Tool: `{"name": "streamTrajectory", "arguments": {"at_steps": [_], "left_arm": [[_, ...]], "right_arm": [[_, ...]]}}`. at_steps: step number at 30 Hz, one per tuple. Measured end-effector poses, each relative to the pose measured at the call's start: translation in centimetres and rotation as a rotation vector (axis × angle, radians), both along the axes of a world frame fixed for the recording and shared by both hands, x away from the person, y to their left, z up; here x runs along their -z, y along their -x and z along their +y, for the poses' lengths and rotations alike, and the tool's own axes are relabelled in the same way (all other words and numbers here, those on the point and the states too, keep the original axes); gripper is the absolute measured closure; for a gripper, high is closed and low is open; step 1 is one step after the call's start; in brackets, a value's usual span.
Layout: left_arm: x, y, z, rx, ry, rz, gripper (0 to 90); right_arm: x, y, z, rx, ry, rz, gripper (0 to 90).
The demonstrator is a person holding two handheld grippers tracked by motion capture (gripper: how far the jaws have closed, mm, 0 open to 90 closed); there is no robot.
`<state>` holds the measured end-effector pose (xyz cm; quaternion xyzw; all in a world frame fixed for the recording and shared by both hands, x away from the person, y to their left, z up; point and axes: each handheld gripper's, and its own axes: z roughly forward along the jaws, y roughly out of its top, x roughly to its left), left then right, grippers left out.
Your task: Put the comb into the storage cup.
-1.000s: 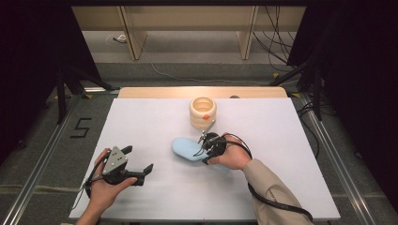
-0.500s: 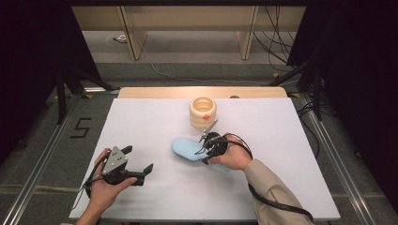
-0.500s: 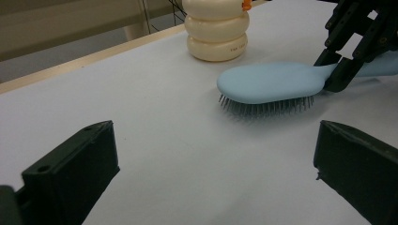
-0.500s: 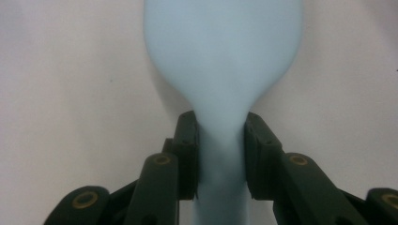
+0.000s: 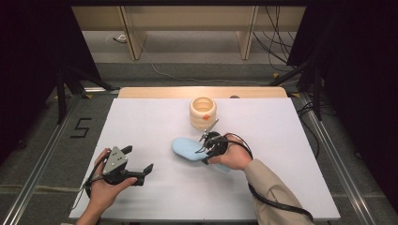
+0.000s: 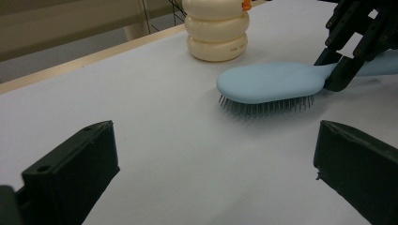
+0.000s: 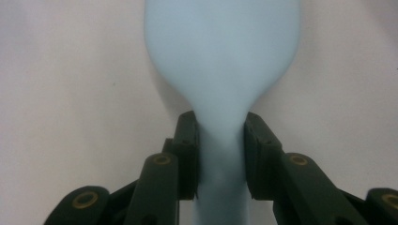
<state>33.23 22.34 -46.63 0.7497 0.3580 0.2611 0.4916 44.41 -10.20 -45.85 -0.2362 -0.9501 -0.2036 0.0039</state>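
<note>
Item: pale blue hairbrush (image 5: 187, 147), bristles down, mid-bench (image 5: 141, 122), near a cream ringed holder (image 5: 202, 112).
Judged light, rigid, smooth-backed; best held at the narrow neck, where the right tool (image 7: 220, 154) clamps it. Left tool (image 5: 141, 171) spread, empty, well apart.

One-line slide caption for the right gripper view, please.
Right hand-held gripper shut on the neck of a light blue hairbrush over the white table.

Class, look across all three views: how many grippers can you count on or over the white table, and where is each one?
2. The left gripper rests near the table's front left, jaws open. The right gripper is at the middle, clamped on the neck of the blue hairbrush.
</note>
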Motion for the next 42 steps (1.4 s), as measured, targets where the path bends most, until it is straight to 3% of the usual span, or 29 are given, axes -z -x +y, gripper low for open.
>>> {"name": "streamTrajectory", "arguments": {"at_steps": [17, 42], "left_arm": [[0.0, 0.0, 0.0, 0.000, 0.000, 0.000, 0.0], [-0.1, 0.0, -0.3, 0.010, 0.006, 0.007, 0.0]], "right_arm": [[-0.1, 0.0, -0.2, 0.006, -0.034, 0.001, 70.2], [-1.1, 0.0, -0.4, 0.087, -0.137, -0.002, 70.2]]}}
